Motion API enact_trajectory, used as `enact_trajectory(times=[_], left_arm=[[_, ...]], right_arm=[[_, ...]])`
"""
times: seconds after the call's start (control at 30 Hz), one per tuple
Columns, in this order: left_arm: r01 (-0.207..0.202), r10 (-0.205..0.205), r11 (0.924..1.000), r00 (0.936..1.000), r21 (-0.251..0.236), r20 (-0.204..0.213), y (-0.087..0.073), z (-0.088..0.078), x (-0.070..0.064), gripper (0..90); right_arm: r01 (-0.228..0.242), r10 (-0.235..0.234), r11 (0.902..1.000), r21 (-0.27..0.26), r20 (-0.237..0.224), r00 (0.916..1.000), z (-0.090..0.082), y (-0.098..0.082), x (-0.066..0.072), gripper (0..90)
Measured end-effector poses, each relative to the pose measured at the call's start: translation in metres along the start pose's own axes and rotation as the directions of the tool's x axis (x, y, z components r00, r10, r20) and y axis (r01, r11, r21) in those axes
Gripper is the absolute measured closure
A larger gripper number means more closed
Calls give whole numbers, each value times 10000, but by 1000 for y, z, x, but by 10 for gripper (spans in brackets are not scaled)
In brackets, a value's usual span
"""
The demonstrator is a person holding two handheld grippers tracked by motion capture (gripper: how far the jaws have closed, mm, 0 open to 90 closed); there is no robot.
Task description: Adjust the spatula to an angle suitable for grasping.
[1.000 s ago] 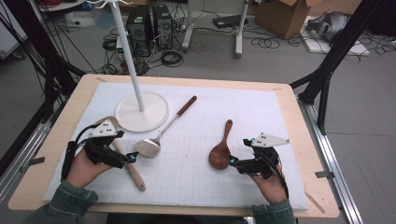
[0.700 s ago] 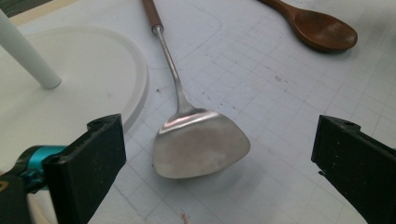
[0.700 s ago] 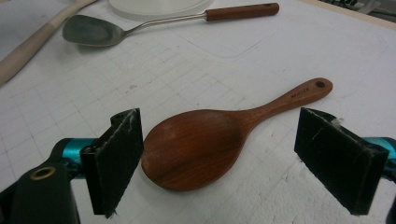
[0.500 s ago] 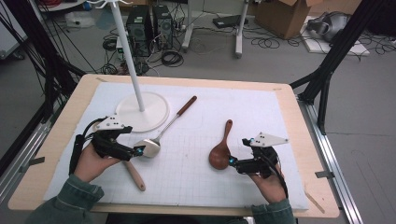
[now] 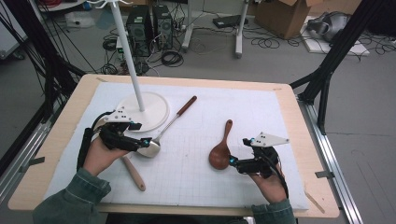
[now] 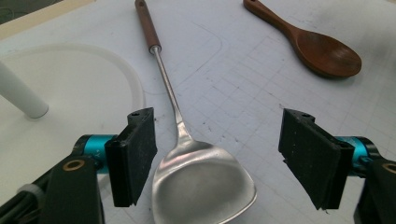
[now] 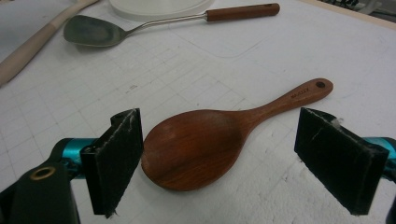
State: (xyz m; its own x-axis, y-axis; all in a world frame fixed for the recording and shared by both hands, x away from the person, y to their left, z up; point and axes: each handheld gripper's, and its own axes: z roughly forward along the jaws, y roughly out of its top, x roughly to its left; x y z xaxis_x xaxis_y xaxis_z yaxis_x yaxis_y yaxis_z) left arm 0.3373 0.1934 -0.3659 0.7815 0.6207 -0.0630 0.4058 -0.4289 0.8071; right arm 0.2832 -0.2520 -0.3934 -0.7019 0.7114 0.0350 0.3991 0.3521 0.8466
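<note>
The metal spatula [image 5: 164,129] lies on the white mat [image 5: 280,116], blade toward the person, brown handle pointing away to the lamp base's [image 5: 156,114] right. The left gripper [image 5: 141,143] straddles its blade, jaws just closing, not yet touching. The right gripper [image 5: 232,162] brackets the wooden spoon's [image 5: 220,151] bowl, wide apart; its handle points away.

The wooden spoon [image 7: 219,140] bears a small handle imprint (too blurred to read)
</note>
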Motion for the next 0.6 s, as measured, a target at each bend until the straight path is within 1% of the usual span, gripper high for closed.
enact_trajectory(times=[0.03, 0.13, 0.17, 0.2, 0.23, 0.27, 0.3, 0.37, 0.43, 0.47, 0.57, 0.6], left_arm=[[-58, 58, 10000, 10000, 65, 10, 1, 2, 1, 296], [72, -72, 9998, 10000, 207, 3, 4, 6, 4, 335], [60, -61, 9994, 10000, 341, 27, 6, 10, 6, 344], [60, -61, 9994, 10000, 341, 27, 6, 10, 6, 361], [96, -101, 9992, 9999, 392, 136, 9, 14, 8, 379], [96, -101, 9992, 9999, 392, 136, 9, 14, 8, 389], [123, -136, 9985, 9996, 539, 230, 12, 19, 10, 394], [163, -177, 9981, 9996, 592, 233, 13, 21, 10, 416], [155, -170, 9980, 9996, 616, 241, 18, 28, 12, 426], [155, -170, 9980, 9996, 616, 241, 18, 28, 12, 426], [186, -203, 9974, 9995, 691, 232, 24, 36, 14, 435], [186, -203, 9974, 9995, 691, 232, 24, 36, 14, 440]], right_arm=[[-30, 30, 10000, -15, -5, 10000, 0, 0, 0, 147], [32, -32, 10000, -4, -41, 10000, 1, 0, -1, 147], [-1, 1, 10000, 19, -26, 10000, 1, 0, -1, 147], [-3, 3, 10000, 20, -29, 10000, 1, 0, -1, 147], [-19, 19, 10000, 20, -25, 10000, 1, 0, -1, 147], [-32, 32, 10000, 11, -28, 10000, 1, 0, -1, 147], [-38, 39, 10000, 23, -28, 10000, 1, 0, -1, 147], [3, -3, 10000, -18, -7, 10000, 1, 0, -1, 147], [6, -6, 10000, -23, -17, 10000, 1, 0, -1, 147], [-2, 2, 10000, -31, -27, 10000, 1, 0, -1, 147], [-14, 14, 10000, -13, -34, 10000, 1, 0, -1, 147], [-14, 14, 10000, -13, -34, 10000, 1, 0, -1, 147]])
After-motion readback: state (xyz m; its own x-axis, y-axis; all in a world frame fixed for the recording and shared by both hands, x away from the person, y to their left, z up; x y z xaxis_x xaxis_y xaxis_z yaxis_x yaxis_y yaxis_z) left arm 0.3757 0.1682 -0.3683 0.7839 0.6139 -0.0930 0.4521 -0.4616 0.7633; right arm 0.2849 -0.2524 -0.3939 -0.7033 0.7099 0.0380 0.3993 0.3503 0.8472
